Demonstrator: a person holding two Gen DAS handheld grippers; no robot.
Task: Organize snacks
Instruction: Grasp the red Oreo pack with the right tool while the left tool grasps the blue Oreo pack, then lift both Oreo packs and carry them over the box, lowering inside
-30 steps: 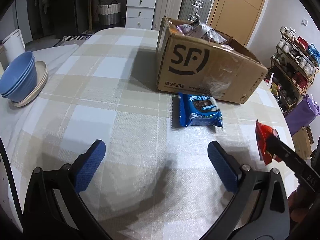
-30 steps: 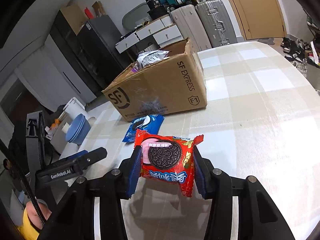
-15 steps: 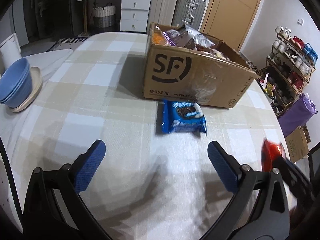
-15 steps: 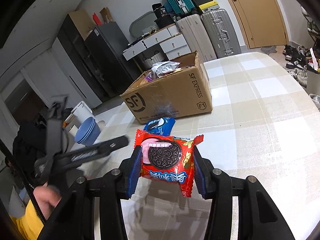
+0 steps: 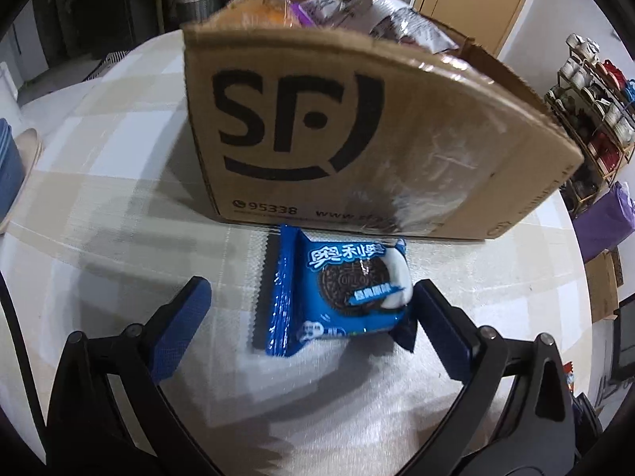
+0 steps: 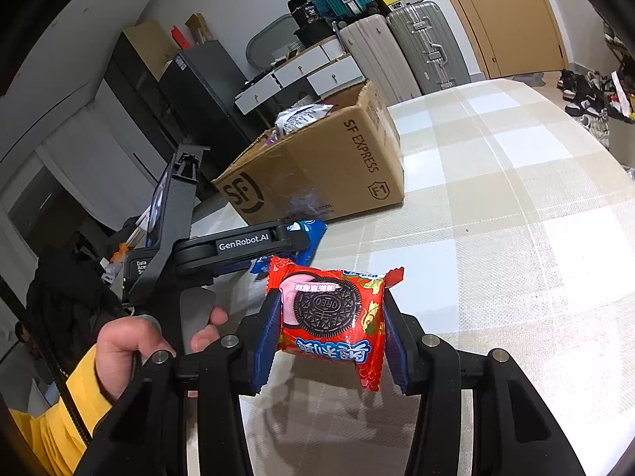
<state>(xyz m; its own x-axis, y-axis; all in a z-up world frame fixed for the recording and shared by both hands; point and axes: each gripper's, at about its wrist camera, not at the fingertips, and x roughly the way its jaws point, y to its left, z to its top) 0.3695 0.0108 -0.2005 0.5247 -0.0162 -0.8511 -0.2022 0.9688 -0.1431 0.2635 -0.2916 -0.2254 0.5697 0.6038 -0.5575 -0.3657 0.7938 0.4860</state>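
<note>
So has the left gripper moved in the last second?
Yes. The left gripper has advanced toward the cardboard box, and its open fingers now flank the blue Oreo pack.

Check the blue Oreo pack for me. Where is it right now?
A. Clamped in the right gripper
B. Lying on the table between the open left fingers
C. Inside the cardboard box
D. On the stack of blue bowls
B: the blue Oreo pack lies on the table in front of the cardboard box, between the spread fingers of the left gripper, while the right gripper clamps the red Oreo pack.
</note>
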